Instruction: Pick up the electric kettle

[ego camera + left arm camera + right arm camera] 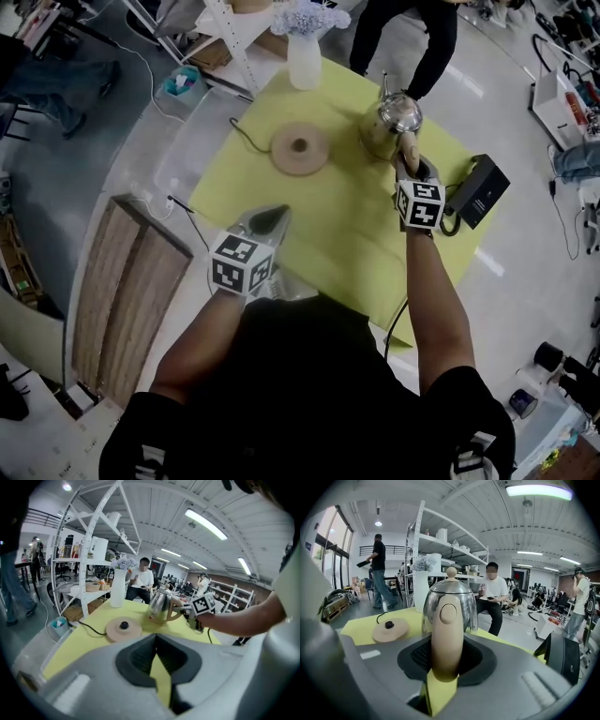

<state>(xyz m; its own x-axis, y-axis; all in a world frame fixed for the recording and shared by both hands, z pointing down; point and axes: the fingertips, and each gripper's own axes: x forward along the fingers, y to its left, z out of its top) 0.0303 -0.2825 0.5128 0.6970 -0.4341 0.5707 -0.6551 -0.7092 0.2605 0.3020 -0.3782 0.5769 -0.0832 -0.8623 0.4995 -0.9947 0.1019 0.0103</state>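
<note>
- The electric kettle stands upright on the yellow table, just right of its round base.
- My right gripper is spread around the kettle's handle, which runs upright between the jaws. The pads look clear of it.
- My left gripper, slightly parted and empty, sits nearer me than the base. The right one should lift.

White ceiling tube lights are shining over a glossy grey floor; a white metal shelving rack is standing beside a yellow-green table.
</note>
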